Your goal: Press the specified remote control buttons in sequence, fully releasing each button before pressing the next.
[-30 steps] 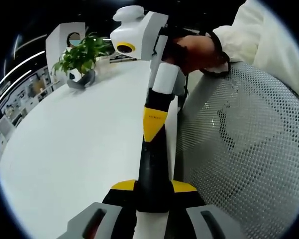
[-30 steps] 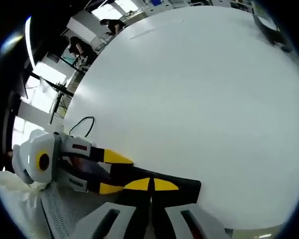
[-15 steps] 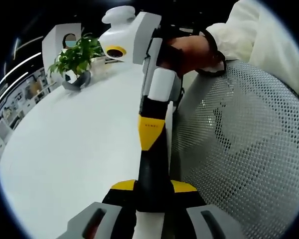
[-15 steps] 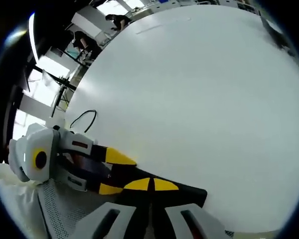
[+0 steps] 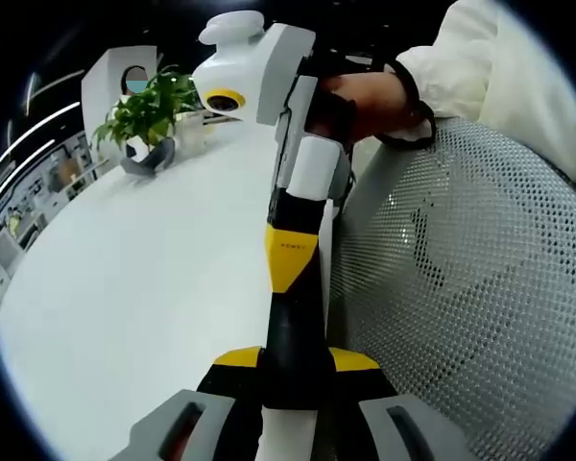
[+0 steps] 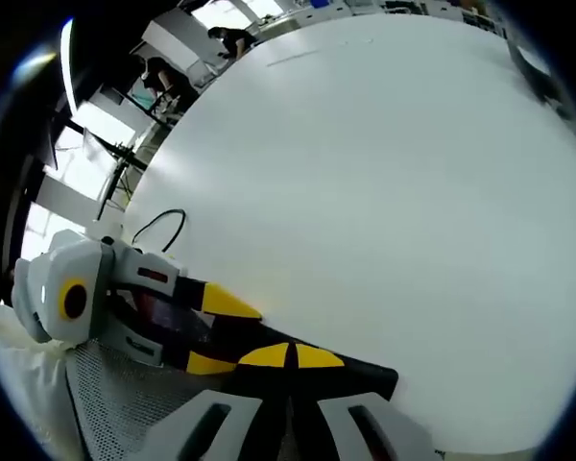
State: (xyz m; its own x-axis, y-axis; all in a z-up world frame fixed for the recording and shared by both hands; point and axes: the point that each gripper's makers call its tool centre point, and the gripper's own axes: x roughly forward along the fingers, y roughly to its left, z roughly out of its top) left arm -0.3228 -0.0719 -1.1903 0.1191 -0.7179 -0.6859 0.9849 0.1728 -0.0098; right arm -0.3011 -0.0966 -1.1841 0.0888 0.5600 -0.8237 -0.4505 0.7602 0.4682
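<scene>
Both grippers meet on the black remote [image 5: 293,331]. The left gripper [image 5: 296,360] is clamped around it, and the right gripper [image 5: 288,264], jaws together, rests its yellow tips on its far end. Left gripper view has a potted plant [image 5: 152,110] ahead and a mesh chair [image 5: 461,288] alongside; right gripper view has a cable [image 6: 158,226] on the white table [image 6: 384,192]. Same grip as a second ago.

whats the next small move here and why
Probably ease the two claws apart and back from the table edge. The right claw looks shut, and its dark end lies between the spread jaws of the left claw, right by the mesh chair back. Whether that dark piece is a remote is too unclear to tell, so a clearer look comes before any press.
</scene>
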